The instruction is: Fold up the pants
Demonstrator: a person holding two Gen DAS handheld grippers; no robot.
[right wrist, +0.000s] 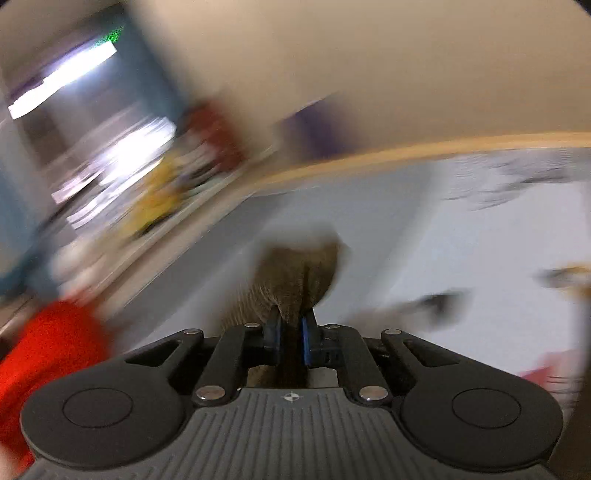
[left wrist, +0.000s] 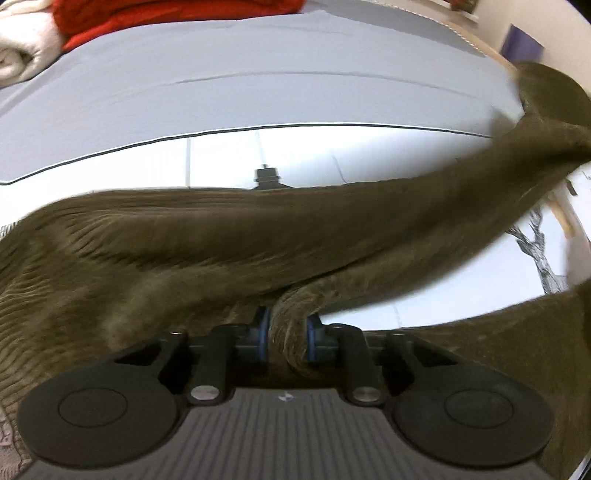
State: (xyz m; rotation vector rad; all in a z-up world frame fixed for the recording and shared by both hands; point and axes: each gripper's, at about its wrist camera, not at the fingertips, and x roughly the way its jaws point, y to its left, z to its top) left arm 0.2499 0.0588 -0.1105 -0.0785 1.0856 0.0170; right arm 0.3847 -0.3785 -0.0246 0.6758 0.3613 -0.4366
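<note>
The pants (left wrist: 229, 236) are olive-brown corduroy. In the left wrist view they hang lifted in the air in front of a pale grey bed sheet (left wrist: 258, 74), stretched from the lower left up to the right edge. My left gripper (left wrist: 287, 338) is shut on a bunched fold of the pants. In the right wrist view, which is heavily blurred, my right gripper (right wrist: 291, 338) is shut on another bunch of the pants (right wrist: 299, 273), which sticks up between the blue pads.
A red garment (left wrist: 155, 14) and a white rolled cloth (left wrist: 22, 51) lie at the bed's far left. The glossy white floor (left wrist: 295, 158) shows below the bed edge. In the right wrist view a red blur (right wrist: 48, 350) sits at lower left and a wooden edge (right wrist: 406, 153) crosses behind.
</note>
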